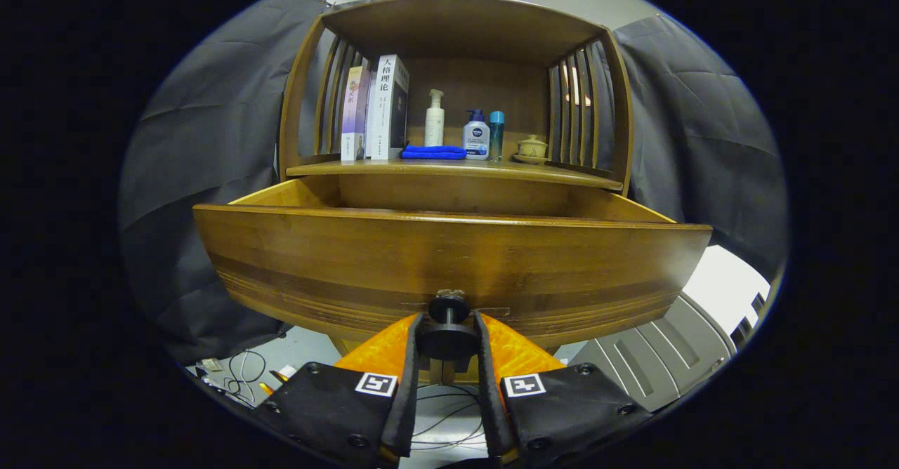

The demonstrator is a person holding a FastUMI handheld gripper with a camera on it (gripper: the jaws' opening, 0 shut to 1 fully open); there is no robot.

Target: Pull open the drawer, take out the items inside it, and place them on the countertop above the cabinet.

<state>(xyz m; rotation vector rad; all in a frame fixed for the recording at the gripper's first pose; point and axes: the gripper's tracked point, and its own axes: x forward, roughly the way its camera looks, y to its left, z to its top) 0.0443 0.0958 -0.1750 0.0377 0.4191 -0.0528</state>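
Gripping the drawer knob (449, 325) at lower centre, the gripper (449, 339) is clamping both fingers on it; the drawer (449, 258) is standing pulled open.

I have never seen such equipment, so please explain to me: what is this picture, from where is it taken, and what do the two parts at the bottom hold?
A person carries a hand-held gripper with two fingers. The camera rides on it and looks forward along those fingers. Both fingers press on the dark round knob of a wooden drawer, which is pulled open; its inside is hidden. On the countertop above stand books, a folded blue cloth, three bottles and a small lidded cup.
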